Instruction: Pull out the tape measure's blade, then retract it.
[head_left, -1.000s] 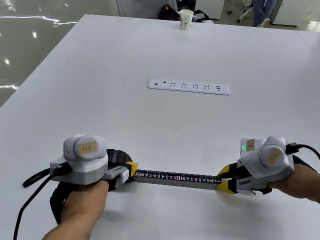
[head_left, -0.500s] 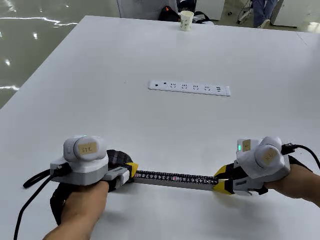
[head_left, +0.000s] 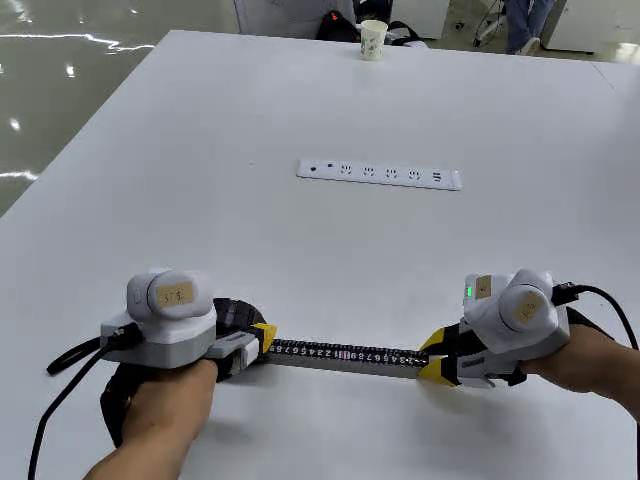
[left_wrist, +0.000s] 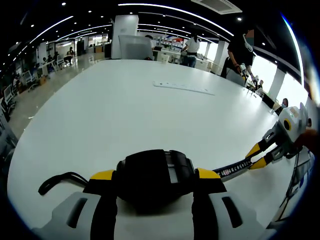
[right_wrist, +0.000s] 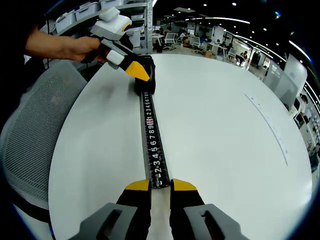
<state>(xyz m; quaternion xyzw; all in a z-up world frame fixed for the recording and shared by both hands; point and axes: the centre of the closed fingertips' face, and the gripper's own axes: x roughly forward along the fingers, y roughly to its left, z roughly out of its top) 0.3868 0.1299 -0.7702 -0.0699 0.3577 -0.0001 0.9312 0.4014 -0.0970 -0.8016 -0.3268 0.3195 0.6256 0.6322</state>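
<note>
The black tape measure case (left_wrist: 156, 174) sits between my left gripper's (left_wrist: 155, 176) yellow-tipped jaws, which are shut on it; the same case (head_left: 240, 318) rests low left on the white table (head_left: 330, 110). Its dark numbered blade (head_left: 340, 354) stretches right, just above the tabletop, to my right gripper (head_left: 432, 357), whose jaws are shut on the blade's end. In the right gripper view the blade (right_wrist: 152, 145) runs from my right gripper (right_wrist: 160, 186) up to the case (right_wrist: 146, 75).
A white power strip (head_left: 378, 174) lies mid-table, and a paper cup (head_left: 372, 39) stands at the far edge. A grey mesh chair (right_wrist: 30, 145) is beside the near edge. People stand beyond the table's far side.
My right gripper has moved left toward the case with the blade end in it, so the exposed blade is shorter. The left gripper and case have stayed put.
</note>
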